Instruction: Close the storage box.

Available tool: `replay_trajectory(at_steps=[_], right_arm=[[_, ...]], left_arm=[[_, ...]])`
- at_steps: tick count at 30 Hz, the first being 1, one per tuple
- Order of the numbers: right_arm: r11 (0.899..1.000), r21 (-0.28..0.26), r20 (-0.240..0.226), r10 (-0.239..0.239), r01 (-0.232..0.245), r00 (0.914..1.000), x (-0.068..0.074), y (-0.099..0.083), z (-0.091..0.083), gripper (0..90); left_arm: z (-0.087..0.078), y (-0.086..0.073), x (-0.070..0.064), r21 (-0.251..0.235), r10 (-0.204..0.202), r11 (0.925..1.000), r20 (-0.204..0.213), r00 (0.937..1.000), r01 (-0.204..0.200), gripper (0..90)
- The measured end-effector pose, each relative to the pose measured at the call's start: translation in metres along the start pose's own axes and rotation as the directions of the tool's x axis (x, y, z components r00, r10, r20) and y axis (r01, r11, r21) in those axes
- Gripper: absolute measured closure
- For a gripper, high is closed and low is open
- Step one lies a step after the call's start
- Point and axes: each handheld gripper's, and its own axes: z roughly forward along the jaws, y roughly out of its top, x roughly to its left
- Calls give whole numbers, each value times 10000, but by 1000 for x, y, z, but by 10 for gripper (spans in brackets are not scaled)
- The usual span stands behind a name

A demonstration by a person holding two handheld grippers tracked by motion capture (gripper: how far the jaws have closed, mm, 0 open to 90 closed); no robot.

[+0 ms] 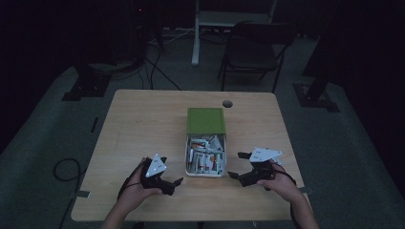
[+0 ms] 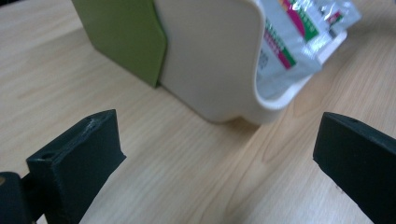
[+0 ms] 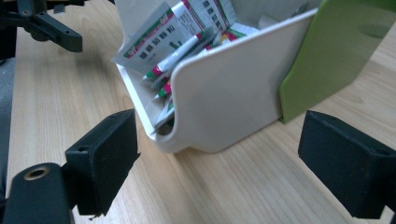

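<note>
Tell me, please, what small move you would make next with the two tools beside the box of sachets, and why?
Probably ease the right tool inward toward the near end of the white box. Both tools stand open and empty, one on each side of the box; the left tool is also apart from it. The sachets stick up at that near end, while the green part covers the far end.
</note>
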Motion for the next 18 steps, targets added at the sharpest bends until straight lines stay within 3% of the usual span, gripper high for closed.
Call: replay_trajectory(at_steps=[10,18], right_arm=[[9993,-367,-225,96,-104,9997,0,7,5,116],[9990,-357,-288,275,-285,9992,-5,9,15,116]], left_arm=[[6,13,1,-787,143,9968,-89,9999,-150,13],[11,15,6,-1002,9,9950,-149,9999,-24,13]])
